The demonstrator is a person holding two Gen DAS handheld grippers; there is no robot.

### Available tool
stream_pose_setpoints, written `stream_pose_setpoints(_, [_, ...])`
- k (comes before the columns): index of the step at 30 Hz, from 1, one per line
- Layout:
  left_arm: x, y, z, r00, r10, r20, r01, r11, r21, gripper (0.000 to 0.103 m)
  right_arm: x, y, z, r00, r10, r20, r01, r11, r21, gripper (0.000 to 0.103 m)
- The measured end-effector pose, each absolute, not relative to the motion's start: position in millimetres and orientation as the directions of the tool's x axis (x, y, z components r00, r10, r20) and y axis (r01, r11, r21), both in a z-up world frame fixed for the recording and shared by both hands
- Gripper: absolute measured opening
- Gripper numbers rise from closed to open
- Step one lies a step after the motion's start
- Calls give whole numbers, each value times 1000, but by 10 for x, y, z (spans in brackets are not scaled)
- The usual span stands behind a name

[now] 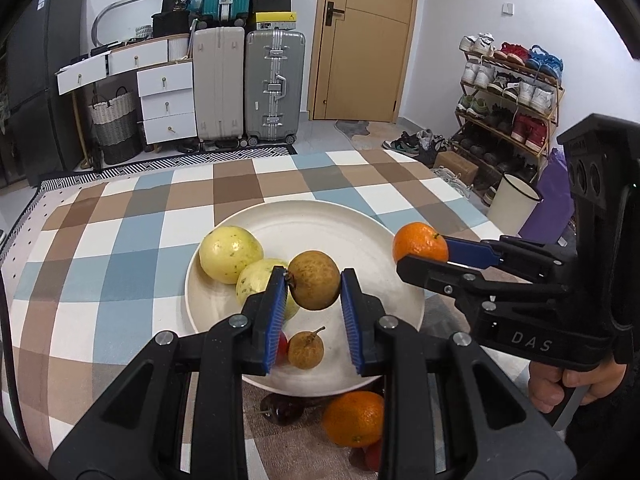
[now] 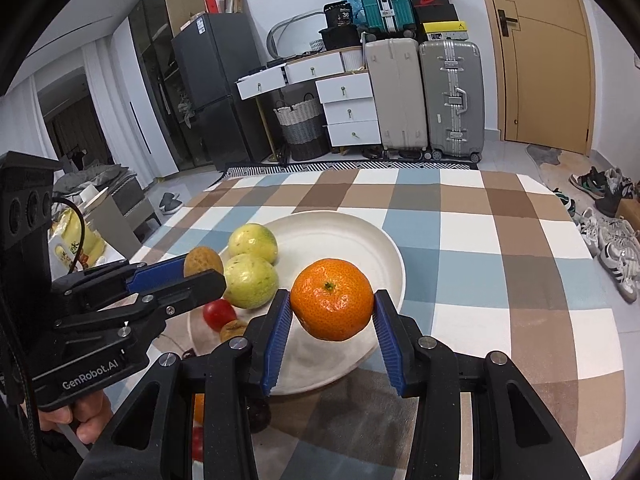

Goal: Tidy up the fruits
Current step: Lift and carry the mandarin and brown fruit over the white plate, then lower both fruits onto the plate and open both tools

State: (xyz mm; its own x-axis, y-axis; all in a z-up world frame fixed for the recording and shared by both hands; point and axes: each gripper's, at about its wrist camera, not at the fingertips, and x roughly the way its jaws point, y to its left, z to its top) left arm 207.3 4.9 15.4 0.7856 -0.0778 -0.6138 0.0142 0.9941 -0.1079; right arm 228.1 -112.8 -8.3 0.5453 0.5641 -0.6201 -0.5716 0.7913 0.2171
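Observation:
My left gripper [image 1: 313, 286] is shut on a brown longan [image 1: 314, 286] and holds it above the white plate [image 1: 320, 220]. On the plate lie two yellow-green guavas [image 1: 230, 254], a second longan [image 1: 306, 350] and a small red fruit [image 1: 282, 347]. My right gripper [image 2: 331, 300] is shut on a tangerine [image 2: 332, 300], over the plate's [image 2: 344, 236] right part. In the right wrist view the left gripper [image 2: 202, 268] with its longan [image 2: 203, 261] hangs by the guavas [image 2: 251, 286].
Near the plate's front edge on the checked tablecloth [image 1: 120, 240] lie another tangerine [image 1: 353, 418], a dark fruit [image 1: 282, 410] and a small red one [image 1: 374, 456]. A white bucket [image 1: 514, 208] and a shoe rack [image 1: 512, 100] stand right of the table; suitcases [image 1: 248, 88] stand behind.

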Motion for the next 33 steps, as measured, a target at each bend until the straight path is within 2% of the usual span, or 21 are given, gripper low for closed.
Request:
stream_pose_setpoints(19, [2237, -23, -107, 751, -52, -659, 24, 998, -52, 24, 2408, -1105, -319, 541, 517, -663, -521, 825, 217, 42])
stream_pose_setpoints(30, [2197, 2, -119, 748, -64, -661, 18, 997, -76, 25, 2383, -1121, -311, 545, 515, -661, -519, 827, 216, 42])
stream_pose_setpoints(33, [2145, 40, -95, 758, -64, -649, 10, 996, -86, 25, 2352, -1141, -272, 554, 526, -645, -524, 823, 220, 46])
